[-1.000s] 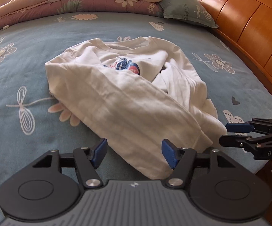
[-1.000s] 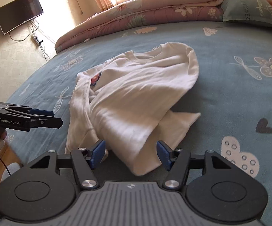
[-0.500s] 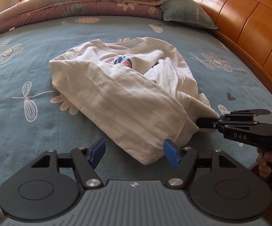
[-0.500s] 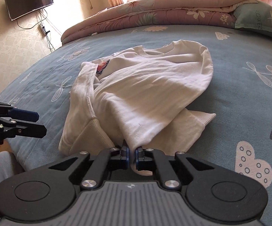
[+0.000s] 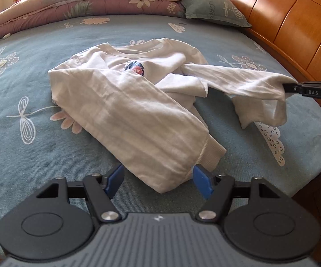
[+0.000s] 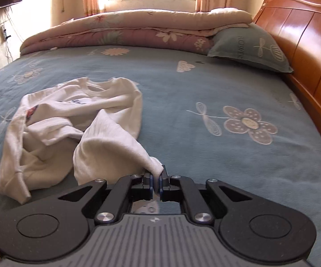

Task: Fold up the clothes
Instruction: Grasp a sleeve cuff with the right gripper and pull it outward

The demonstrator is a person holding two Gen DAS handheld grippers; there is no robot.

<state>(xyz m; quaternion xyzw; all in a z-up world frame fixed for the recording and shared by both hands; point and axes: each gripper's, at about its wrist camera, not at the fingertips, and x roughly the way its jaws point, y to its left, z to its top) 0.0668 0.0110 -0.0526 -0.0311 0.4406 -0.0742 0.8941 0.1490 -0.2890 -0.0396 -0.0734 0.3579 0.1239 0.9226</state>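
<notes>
A white long-sleeved sweatshirt [image 5: 127, 102] with a red and blue chest print lies crumpled on the blue flowered bedspread [image 5: 27, 155]. My left gripper [image 5: 158, 179] is open, its blue pads on either side of the near sleeve cuff, which lies on the bed. My right gripper [image 6: 156, 183] is shut on the other sleeve's end and holds it lifted and stretched to the right; it shows in the left wrist view [image 5: 288, 87] too. The sweatshirt [image 6: 71, 129] sits left of centre in the right wrist view.
A folded pink quilt [image 6: 127, 31] and a grey-green pillow [image 6: 249, 46] lie at the far end of the bed. An orange wooden headboard [image 5: 293, 26] runs along the right side. The bed's near edge is just below my grippers.
My right gripper shut on the sleeve end, then lifted it and pulled it out to the right. My left gripper stayed open and moved closer to the near cuff.
</notes>
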